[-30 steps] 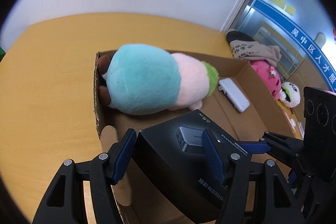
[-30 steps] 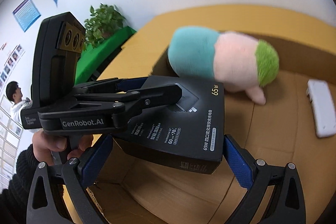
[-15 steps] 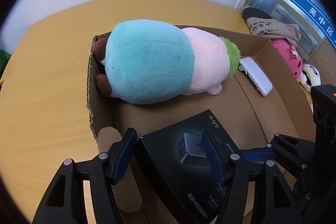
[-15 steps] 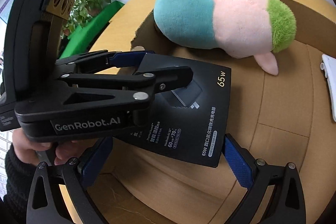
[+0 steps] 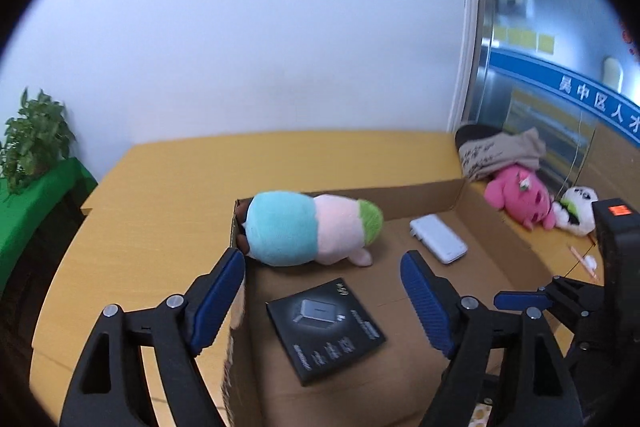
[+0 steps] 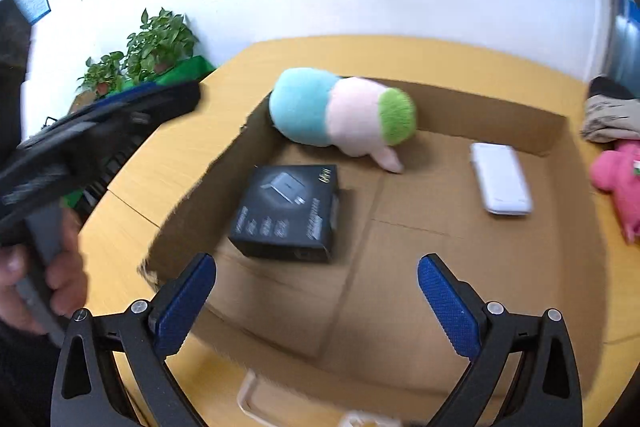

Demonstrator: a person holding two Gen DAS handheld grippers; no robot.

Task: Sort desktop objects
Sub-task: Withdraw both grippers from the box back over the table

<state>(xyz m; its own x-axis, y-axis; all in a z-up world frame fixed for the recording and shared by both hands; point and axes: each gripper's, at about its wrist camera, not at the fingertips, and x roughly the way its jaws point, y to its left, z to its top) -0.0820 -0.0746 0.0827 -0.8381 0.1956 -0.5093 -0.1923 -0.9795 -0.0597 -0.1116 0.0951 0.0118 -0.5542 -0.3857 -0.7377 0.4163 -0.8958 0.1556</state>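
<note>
Cardboard box (image 6: 540, 131) holds three things — plush (image 6: 340, 111), black carton (image 6: 288, 211), white case (image 6: 500, 179).

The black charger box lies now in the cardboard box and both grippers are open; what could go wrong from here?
1. The left gripper hangs over the cardboard box's near-left wall, so it might snag there.
2. The pink plush and the white plush lie outside, near the table's far-right edge, so a clumsy reach might push them off.

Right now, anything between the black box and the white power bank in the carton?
Only bare cardboard floor between the black box and the white power bank; the right wrist view shows it.
</note>
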